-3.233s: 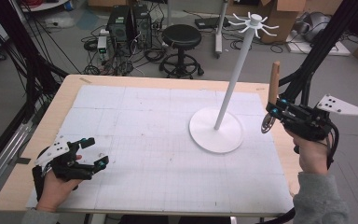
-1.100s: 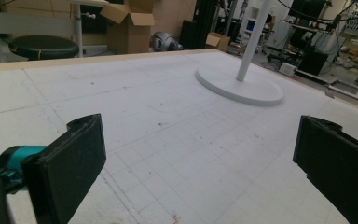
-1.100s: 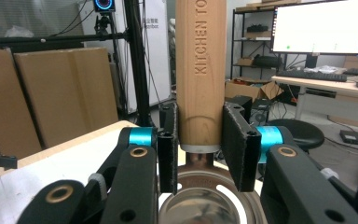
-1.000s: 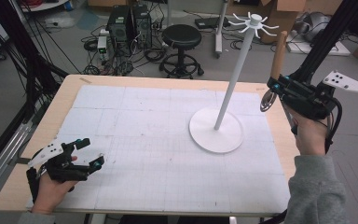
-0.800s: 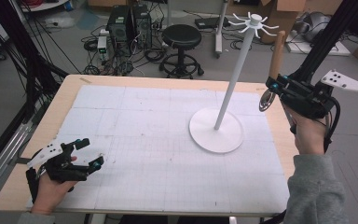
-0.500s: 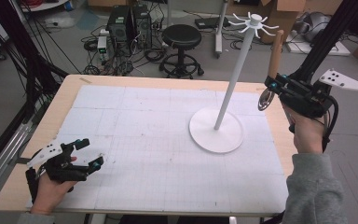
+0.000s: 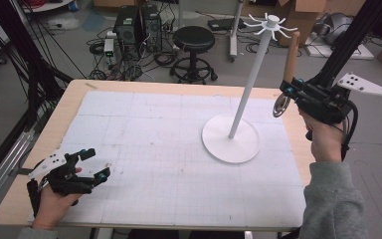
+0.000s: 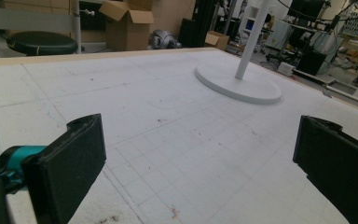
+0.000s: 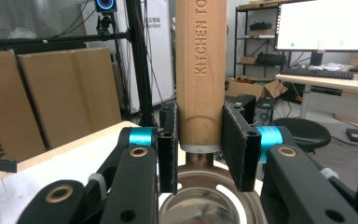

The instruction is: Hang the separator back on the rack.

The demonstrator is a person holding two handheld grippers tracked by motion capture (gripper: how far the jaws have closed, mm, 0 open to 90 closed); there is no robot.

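While the left gripper [image 7: 90, 163] jaws gape wide, the right gripper [image 9: 200, 142] jaws clamp a wooden-handled utensil [image 9: 200, 70]

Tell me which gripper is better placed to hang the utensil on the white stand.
The right gripper: it already grips the wooden-handled utensil beside the white stand. The left gripper rests open at the table's near left corner.
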